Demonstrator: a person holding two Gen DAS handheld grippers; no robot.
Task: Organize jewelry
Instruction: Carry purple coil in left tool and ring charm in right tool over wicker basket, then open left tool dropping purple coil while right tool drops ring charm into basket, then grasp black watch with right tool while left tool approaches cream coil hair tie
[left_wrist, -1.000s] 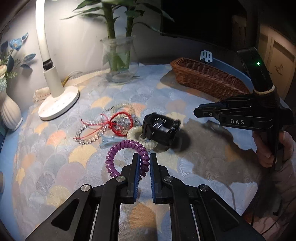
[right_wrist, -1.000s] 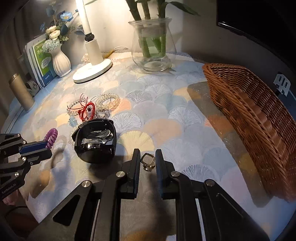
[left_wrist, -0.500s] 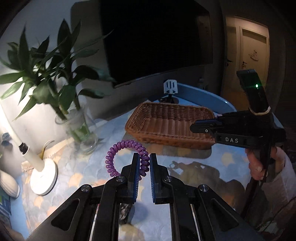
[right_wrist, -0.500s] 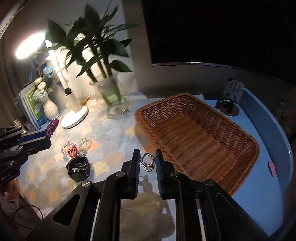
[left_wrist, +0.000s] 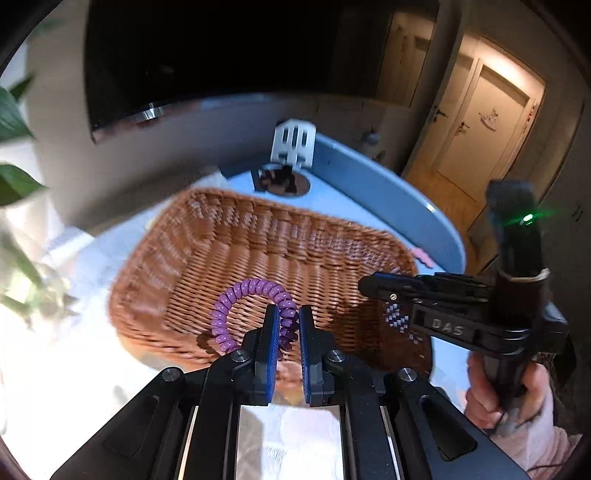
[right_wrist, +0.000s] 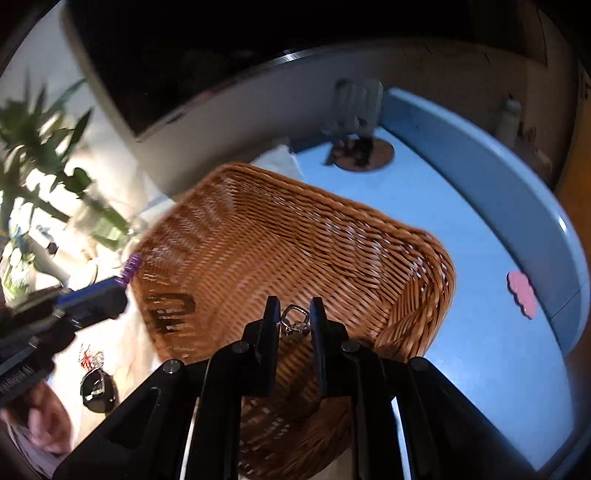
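Note:
My left gripper (left_wrist: 286, 319) is shut on a purple spiral hair tie (left_wrist: 236, 306) and holds it above the near edge of a brown wicker basket (left_wrist: 236, 236). My right gripper (right_wrist: 293, 312) is shut on a small silver ring (right_wrist: 294, 325) and holds it over the same basket (right_wrist: 295, 236). The right gripper also shows in the left wrist view (left_wrist: 373, 286), over the basket's right end. The left gripper shows in the right wrist view (right_wrist: 122, 288) at the basket's left edge, with the hair tie's end (right_wrist: 131, 267) sticking out. The basket looks empty.
Red and beaded bracelets (right_wrist: 88, 356) and a black jewelry box (right_wrist: 96, 387) lie on the patterned cloth at the lower left. A plant in a glass vase (right_wrist: 99, 221) stands left of the basket. A white stand (left_wrist: 293, 142) and a pink cloud shape (right_wrist: 521, 293) sit on the blue table.
Both grippers have risen from the cloth and swung toward the basket, each carrying its item. The basket now fills the middle of both views.

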